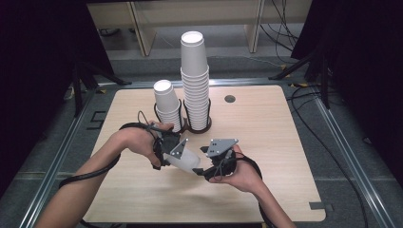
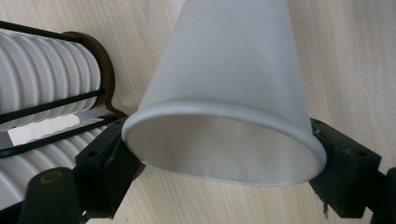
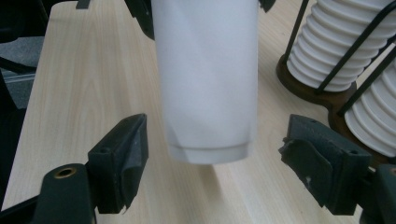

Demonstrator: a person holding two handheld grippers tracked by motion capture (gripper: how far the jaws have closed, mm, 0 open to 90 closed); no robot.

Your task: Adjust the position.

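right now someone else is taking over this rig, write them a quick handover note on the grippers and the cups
Left gripper: shut on a single white paper cup near its rim, holding it sideways above the table.
Right gripper: open, its jaws either side of that cup's base, not touching it.
Cups: tall stack and short stack stand in the black wire holder at the table's far side.
Done: one cup is out, clear of both stacks.
Left: likely passing the cup to the right gripper; where it should go is unclear.
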